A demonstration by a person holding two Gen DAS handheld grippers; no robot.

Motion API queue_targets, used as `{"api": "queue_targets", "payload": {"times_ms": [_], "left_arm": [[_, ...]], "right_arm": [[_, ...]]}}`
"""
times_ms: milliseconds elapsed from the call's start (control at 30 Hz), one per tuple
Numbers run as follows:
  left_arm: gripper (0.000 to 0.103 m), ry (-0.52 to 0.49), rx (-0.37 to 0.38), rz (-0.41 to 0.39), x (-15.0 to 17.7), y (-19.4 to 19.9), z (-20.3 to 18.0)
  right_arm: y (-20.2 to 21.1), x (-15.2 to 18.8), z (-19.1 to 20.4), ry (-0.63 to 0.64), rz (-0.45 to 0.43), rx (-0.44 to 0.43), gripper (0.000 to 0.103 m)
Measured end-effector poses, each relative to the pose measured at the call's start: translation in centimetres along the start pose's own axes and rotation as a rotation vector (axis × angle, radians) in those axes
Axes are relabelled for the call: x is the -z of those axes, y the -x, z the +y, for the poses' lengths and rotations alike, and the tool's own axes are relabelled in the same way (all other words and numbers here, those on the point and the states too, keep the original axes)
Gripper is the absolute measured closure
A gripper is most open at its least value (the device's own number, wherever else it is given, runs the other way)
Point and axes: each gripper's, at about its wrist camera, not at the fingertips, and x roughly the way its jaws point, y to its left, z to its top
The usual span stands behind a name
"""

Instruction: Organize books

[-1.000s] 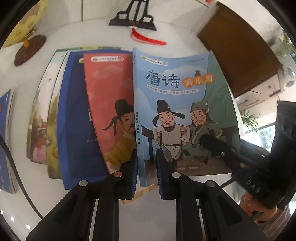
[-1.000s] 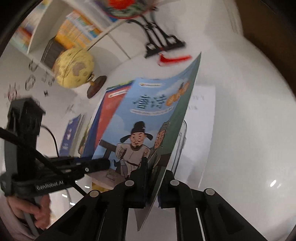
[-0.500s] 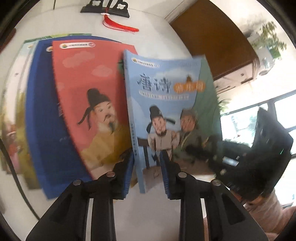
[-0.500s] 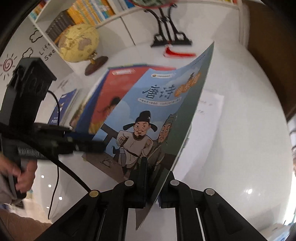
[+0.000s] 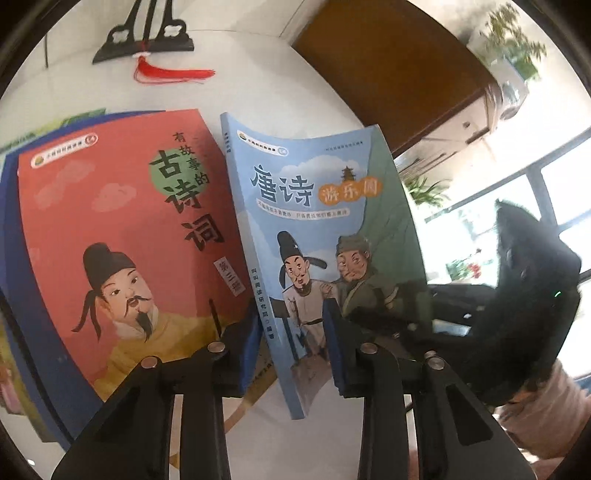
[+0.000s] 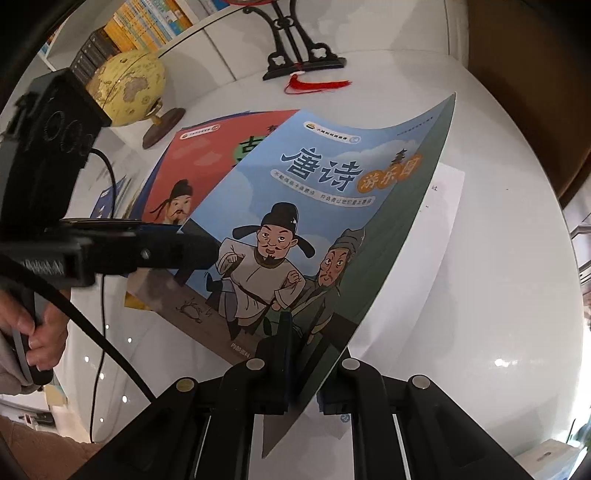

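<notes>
A light-blue poetry book (image 5: 325, 229) with two cartoon men on its cover is held tilted above the white table; it also shows in the right wrist view (image 6: 314, 229). My right gripper (image 6: 295, 365) is shut on its lower right edge. My left gripper (image 5: 291, 350) is open, its jaws on either side of the book's spine without clamping it. A red book (image 5: 122, 236) lies on top of a fanned stack of books to the left and also shows in the right wrist view (image 6: 192, 166).
A blue book (image 5: 14, 295) lies under the red one. A black stand (image 5: 144, 33) with a red tassel (image 5: 173, 74) is at the table's back. A yellow globe (image 6: 129, 85) stands back left. A white sheet (image 6: 424, 236) lies under the held book.
My left gripper has opened wider around the blue book's spine. The book has swung right and lifted off the red book, uncovering the red cover's title.
</notes>
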Motion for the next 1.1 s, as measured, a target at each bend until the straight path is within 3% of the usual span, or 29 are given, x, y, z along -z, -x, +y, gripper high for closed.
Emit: {"api": "queue_targets", "payload": {"times_ms": [67, 167, 233, 533, 667, 1067, 1100], "left_arm": [[0.082, -0.023, -0.045, 0.002, 0.1, 0.0, -0.4], [0.082, -0.145, -0.143, 0.027, 0.9, 0.1, -2.3], [0.082, -0.191, -0.154, 0.022, 1.4, 0.8, -3.2], [0.082, -0.066, -0.076, -0.081, 2.1, 5.9, -1.0], [0.082, -0.067, -0.115, -0.125, 3.3, 8.5, 0.1], [0.082, 0.076, -0.151, -0.269, 7.3, 17.7, 8.0], [0.082, 0.077, -0.126, -0.287, 7.7, 18.5, 8.6]], "right_arm": [[0.4, 0.0, -0.2, -0.009, -0.016, -0.006, 0.094], [1.7, 0.0, 0.6, 0.035, -0.076, -0.052, 0.094], [2.9, 0.0, 1.4, 0.071, -0.114, -0.090, 0.094], [5.0, -0.7, 4.2, 0.130, -0.171, -0.094, 0.094], [5.1, -1.2, 6.6, 0.158, -0.189, -0.108, 0.093], [3.6, -4.6, 17.4, 0.275, -0.219, -0.188, 0.093], [3.5, -4.9, 18.1, 0.285, -0.221, -0.189, 0.093]]}}
